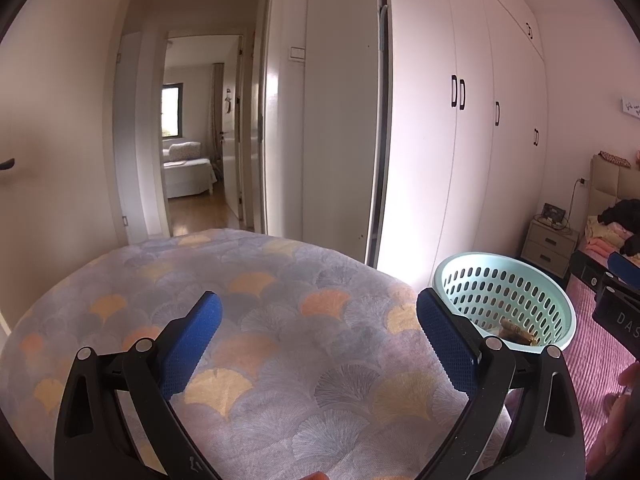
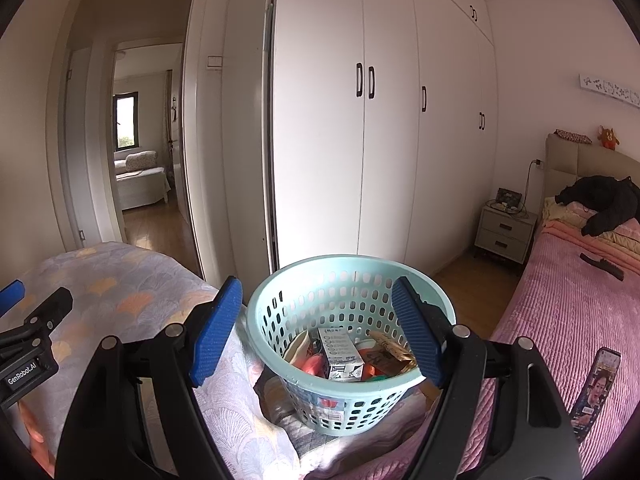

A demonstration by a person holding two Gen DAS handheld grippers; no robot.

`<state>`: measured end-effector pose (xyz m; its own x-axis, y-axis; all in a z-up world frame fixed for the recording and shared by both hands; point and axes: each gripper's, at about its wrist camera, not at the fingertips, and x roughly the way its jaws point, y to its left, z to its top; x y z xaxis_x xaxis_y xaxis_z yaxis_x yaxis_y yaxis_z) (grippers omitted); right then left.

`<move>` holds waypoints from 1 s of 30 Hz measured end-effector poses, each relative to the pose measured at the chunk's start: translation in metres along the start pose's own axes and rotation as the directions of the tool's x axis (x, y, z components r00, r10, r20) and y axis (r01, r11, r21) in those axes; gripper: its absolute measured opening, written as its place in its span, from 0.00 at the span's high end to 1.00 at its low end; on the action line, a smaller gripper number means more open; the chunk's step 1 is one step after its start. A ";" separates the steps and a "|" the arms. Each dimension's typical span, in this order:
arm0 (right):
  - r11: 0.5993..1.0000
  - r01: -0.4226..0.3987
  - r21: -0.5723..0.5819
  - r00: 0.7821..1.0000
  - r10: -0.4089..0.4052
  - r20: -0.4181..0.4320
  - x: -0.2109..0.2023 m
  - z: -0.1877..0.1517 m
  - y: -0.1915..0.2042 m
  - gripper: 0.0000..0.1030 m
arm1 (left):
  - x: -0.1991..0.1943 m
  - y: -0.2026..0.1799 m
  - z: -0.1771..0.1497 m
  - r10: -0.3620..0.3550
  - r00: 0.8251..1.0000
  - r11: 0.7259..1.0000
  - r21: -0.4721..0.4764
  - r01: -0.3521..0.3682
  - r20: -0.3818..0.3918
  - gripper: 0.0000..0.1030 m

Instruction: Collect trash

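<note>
My left claw (image 1: 320,344) has black plastic arms with slotted cut-outs, silver round pivot screws and blue knurled pads (image 1: 192,344). My right claw (image 2: 318,328) is built the same; the left one's body carries a white "GenRobot.AI" label.

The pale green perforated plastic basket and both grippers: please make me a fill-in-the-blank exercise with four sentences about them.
1. The pale green perforated plastic basket already holds ____.
2. The jaws of the right gripper stand ____, with nothing clamped.
3. The left gripper hangs over a quilt printed with ____ shapes.
4. The phone with a lit screen lies on the ____ bedspread.

Missing words: trash; open; fan; pink
</note>
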<state>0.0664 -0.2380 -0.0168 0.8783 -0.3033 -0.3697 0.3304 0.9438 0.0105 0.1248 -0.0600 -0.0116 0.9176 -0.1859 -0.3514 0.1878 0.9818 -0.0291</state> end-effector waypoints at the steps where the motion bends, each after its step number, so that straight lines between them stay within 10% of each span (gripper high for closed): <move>1: 1.000 0.001 -0.001 1.000 -0.001 0.000 0.000 0.000 0.000 0.29 | 0.000 0.000 0.000 0.001 1.000 1.000 -0.002 -0.001 0.000 0.08; 30: 1.000 -0.011 0.001 1.000 0.011 -0.005 -0.002 0.003 0.001 0.29 | -0.003 0.000 0.008 0.012 1.000 1.000 -0.014 -0.012 0.000 0.08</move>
<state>0.0660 -0.2367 -0.0136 0.8802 -0.2920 -0.3742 0.3207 0.9471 0.0154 0.1243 -0.0600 -0.0031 0.9197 -0.1742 -0.3520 0.1720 0.9844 -0.0378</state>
